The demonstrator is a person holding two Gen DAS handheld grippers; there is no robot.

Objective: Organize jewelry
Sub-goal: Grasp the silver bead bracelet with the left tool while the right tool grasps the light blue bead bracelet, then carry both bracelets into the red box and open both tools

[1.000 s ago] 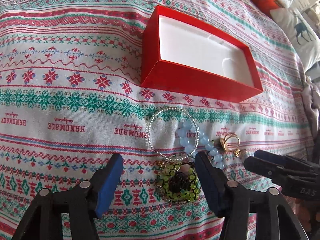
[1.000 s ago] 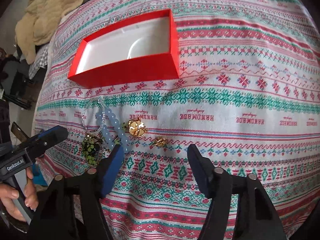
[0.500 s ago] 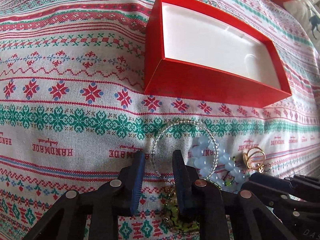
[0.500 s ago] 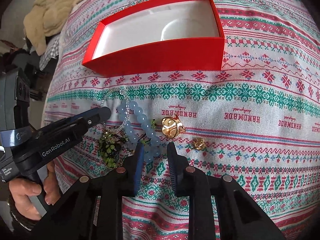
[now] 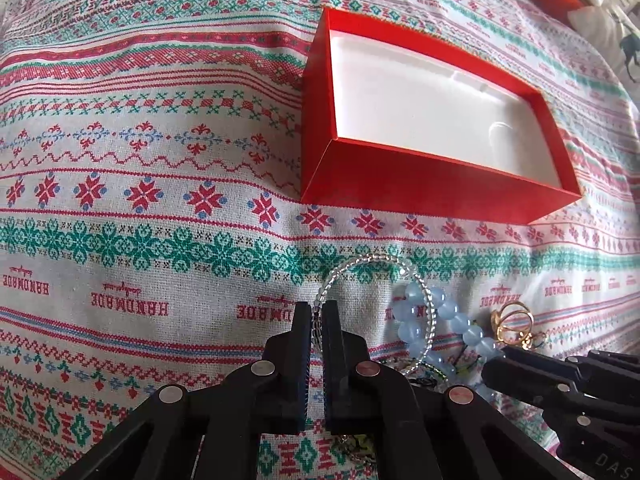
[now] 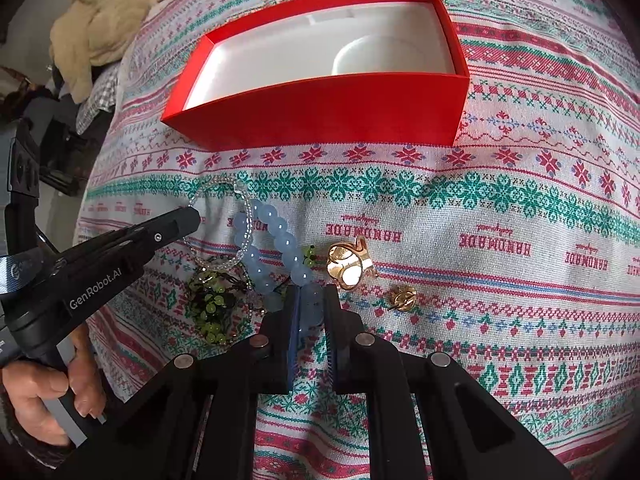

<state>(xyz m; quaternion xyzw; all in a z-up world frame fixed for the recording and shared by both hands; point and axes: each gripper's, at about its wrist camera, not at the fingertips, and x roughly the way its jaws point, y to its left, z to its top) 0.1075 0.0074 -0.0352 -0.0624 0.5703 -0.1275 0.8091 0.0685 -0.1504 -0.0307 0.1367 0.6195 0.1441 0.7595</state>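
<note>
Grasp step: left gripper (image 5: 317, 316) clamped clear bracelet (image 5: 372, 264); right gripper (image 6: 311, 306) closing on blue bracelet (image 6: 280, 240); next, lift to box (image 6: 320, 108)

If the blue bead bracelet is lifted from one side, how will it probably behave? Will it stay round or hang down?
The blue bead bracelet probably sags into a long loop: its strung beads already lie in a bent curve on the cloth. The smooth round beads may slip between the closing pads of the right gripper. It overlaps the clear bead bracelet, so that might drag along.
</note>
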